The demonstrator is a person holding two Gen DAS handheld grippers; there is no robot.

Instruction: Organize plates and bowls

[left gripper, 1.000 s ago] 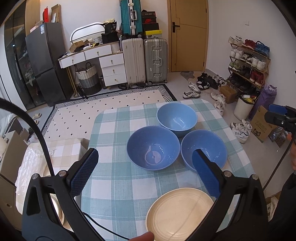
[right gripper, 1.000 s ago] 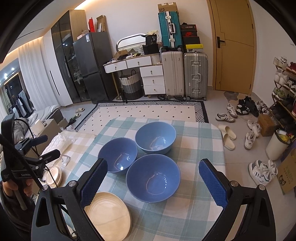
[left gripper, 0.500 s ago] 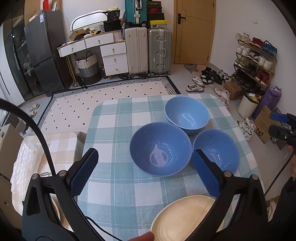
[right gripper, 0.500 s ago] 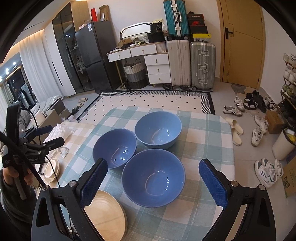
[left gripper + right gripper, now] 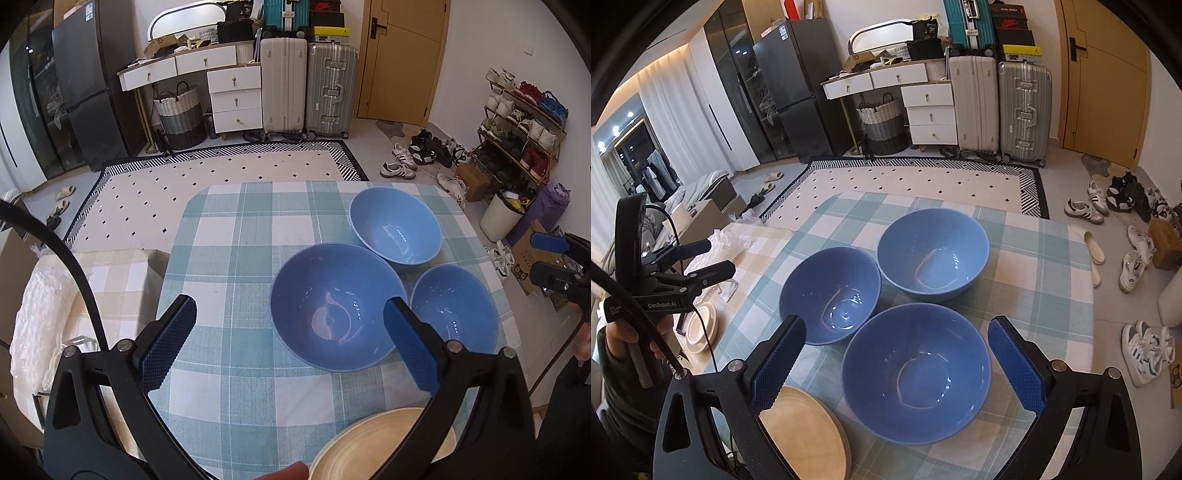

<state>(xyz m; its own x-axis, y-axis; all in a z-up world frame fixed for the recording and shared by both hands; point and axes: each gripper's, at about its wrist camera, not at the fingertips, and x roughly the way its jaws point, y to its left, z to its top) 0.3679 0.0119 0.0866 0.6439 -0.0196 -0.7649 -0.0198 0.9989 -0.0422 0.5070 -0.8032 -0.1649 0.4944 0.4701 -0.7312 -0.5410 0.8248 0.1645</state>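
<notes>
Three glossy blue ceramic bowls, grouped in a tight triangle on green-and-white checked tablecloth [image 5: 236,258] of rounded table. Largest blue bowl [image 5: 338,304] at centre of left wrist view, between blue-padded fingers of left gripper [image 5: 288,343], touching neither pad. Paler blue bowl [image 5: 397,225] just behind, toward far edge; smaller blue bowl [image 5: 454,308] beside on right, rims close or touching, contact not certain. Round cream plate [image 5: 369,446] at near table edge, partly hidden under right finger. Left jaws wide apart, gripping nothing.

Same trio from right wrist view: one blue bowl [image 5: 916,373] nearest and between pads of right gripper [image 5: 899,362], another [image 5: 831,293] left of it, third [image 5: 932,254] farther back. Cream plate [image 5: 809,439] at lower left, overlapped by left pad. Right jaws likewise spread wide, nothing held. Left gripper seen off table's left side [image 5: 690,262], raised in hand [image 5: 628,336], jaws parted. Second stack of pale plates [image 5: 701,326] low beside table.
</notes>
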